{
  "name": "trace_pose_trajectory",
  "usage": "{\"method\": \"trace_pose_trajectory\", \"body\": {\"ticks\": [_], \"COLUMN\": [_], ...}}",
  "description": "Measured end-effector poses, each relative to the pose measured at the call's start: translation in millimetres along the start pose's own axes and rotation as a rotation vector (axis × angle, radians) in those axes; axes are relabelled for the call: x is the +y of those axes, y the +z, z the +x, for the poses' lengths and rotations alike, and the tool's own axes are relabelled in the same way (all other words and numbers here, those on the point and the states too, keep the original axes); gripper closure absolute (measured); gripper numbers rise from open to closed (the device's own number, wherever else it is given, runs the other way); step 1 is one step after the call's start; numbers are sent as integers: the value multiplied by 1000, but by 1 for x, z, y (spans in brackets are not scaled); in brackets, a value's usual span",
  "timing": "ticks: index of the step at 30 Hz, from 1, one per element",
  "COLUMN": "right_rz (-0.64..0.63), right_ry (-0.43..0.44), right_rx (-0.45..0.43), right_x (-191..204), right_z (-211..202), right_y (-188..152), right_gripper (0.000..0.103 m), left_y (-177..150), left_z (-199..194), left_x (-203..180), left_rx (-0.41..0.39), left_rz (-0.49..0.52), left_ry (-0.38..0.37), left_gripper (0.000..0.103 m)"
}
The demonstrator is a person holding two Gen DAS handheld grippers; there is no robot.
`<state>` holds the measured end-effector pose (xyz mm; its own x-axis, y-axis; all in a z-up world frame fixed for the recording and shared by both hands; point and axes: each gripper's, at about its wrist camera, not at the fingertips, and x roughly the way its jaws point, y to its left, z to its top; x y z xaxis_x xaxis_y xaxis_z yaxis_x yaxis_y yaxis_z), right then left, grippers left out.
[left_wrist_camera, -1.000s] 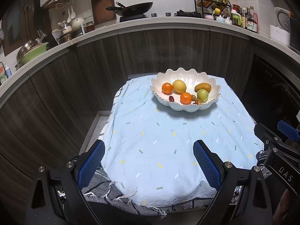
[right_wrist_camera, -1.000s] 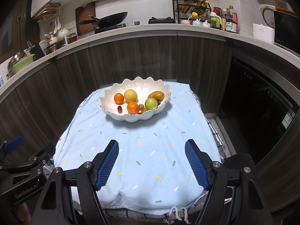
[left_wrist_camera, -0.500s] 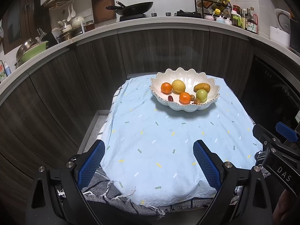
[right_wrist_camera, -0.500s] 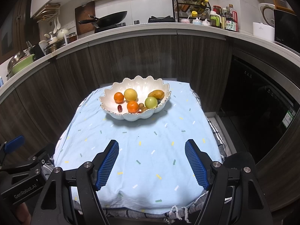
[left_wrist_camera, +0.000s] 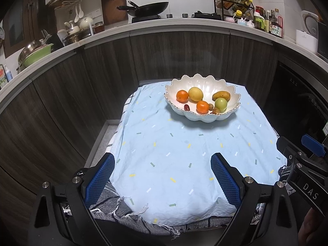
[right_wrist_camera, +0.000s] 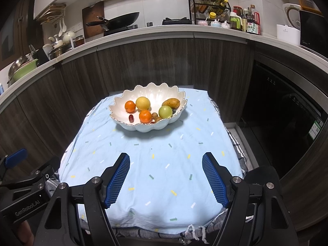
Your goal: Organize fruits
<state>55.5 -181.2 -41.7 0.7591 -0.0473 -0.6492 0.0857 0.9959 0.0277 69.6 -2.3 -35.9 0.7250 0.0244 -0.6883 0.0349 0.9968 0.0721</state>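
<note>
Pale blue cloth with small confetti marks covers the surface; a grey checked cloth shows under its near edge. Landmark: white scalloped bowl, sitting on the far part of the cloth, well beyond both grippers.

Inside the bowl, left to right in the left wrist view: orange, yellow round fruit, dark red date-like fruit at the bowl's near left, second orange, two small brown fruits touching each other, green round fruit, mango behind the green one. All fruit is in the bowl, none on the cloth.

Left gripper: fingers apart, nothing between them, over the near edge of the cloth, nearer than the bowl. Right gripper: fingers spread, empty, also on the near side of the bowl. Neither touches the bowl.

Behind the bowl: dark wood-grain cabinet fronts, with a black wok on the counter above.
</note>
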Motion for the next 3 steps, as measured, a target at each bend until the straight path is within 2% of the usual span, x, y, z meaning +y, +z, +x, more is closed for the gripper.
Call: {"method": "trace_pose_trajectory", "body": {"ticks": [3], "right_rz": [5], "right_ry": [0], "right_rx": [5], "right_x": [2], "right_z": [2], "right_y": [-1], "right_gripper": [29], "left_y": [-1], "left_z": [2], "left_x": [0], "left_rx": [5], "left_rz": [0], "left_ry": [-1], "left_gripper": [7]}}
